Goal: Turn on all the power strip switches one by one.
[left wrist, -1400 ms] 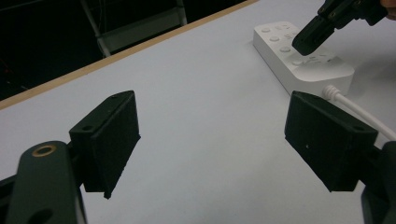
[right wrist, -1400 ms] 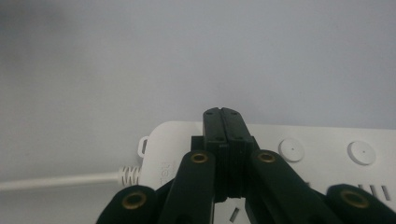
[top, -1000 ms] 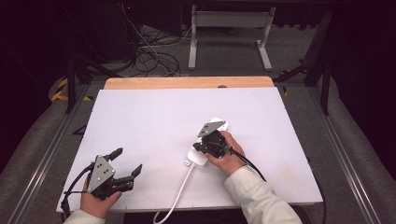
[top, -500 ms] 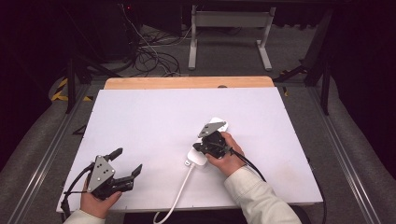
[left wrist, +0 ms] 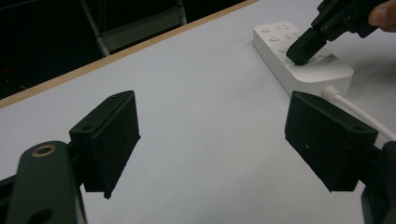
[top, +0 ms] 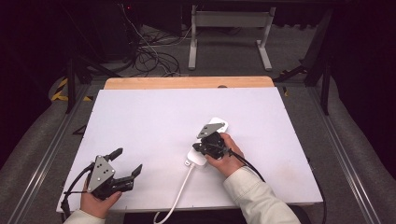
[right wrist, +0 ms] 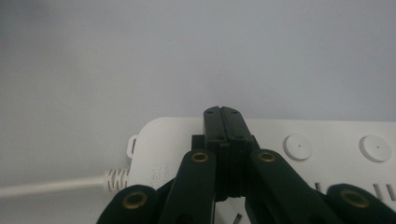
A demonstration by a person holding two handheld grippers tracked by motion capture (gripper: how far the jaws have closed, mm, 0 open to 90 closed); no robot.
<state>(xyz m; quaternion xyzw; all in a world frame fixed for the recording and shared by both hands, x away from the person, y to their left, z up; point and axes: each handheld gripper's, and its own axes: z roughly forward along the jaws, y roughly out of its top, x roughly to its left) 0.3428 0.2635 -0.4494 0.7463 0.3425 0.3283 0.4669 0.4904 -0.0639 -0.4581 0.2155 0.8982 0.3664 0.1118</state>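
A white power strip (top: 201, 155) lies on the white table, its white cord (top: 180, 191) trailing off the near edge. My right gripper (top: 199, 148) is shut, jaws pressed together with nothing between them, its tips down on the strip's top near the cord end (right wrist: 222, 114). The strip (right wrist: 327, 140) shows round buttons beside the jaws. From the left gripper view the right gripper (left wrist: 302, 49) touches the strip (left wrist: 299, 70) among its buttons. My left gripper (top: 125, 162) rests open at the table's near left, jaws wide apart over bare table (left wrist: 212, 140).
The white table top (top: 154, 121) has a wooden strip along its far edge (top: 187, 82). Beyond it stand a metal frame (top: 229, 37) and loose cables (top: 154, 56) on the floor. Black stands flank the table.
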